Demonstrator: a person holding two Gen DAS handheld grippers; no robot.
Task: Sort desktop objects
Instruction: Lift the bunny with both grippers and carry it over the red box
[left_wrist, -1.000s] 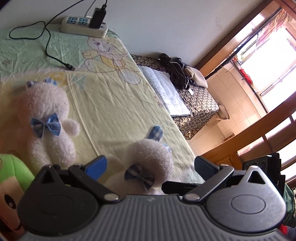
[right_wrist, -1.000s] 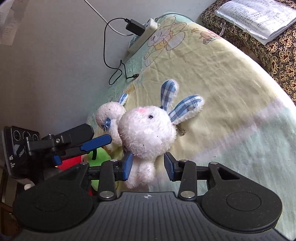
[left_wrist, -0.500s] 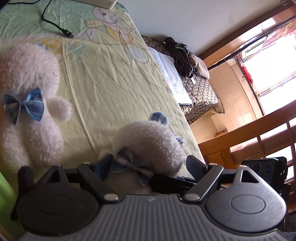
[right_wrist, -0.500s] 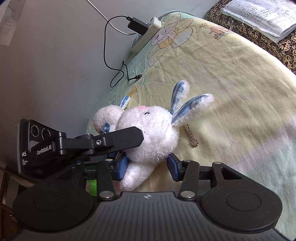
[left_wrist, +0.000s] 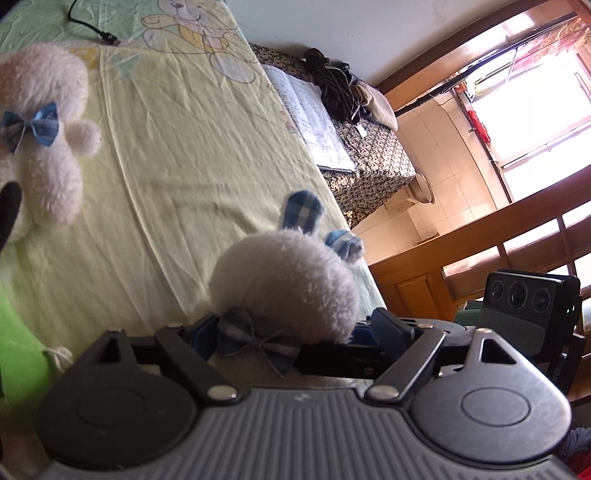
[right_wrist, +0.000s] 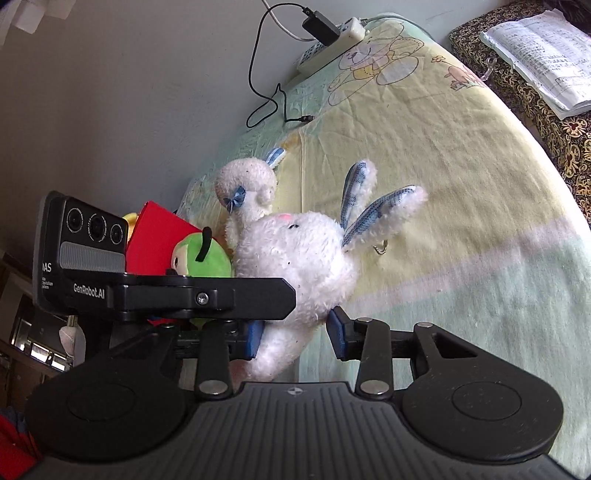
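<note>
A white plush rabbit with blue checked ears is held over the yellow-green sheet. My right gripper is shut on its lower body, blue pads on both sides. In the left wrist view the same rabbit shows from behind, its checked bow between the fingers of my left gripper. That gripper stands open, straddling the neck. One of its fingers crosses in front of the rabbit in the right wrist view. A second white rabbit with a blue bow lies further back on the sheet.
A green plush toy and a red box sit beside the second rabbit. A power strip with a black cable lies by the wall. Papers rest on a patterned cloth past the sheet's right edge.
My left gripper has moved in around the rabbit's neck and its fingers have narrowed a little. The right gripper still holds the rabbit, which now leans further over.
</note>
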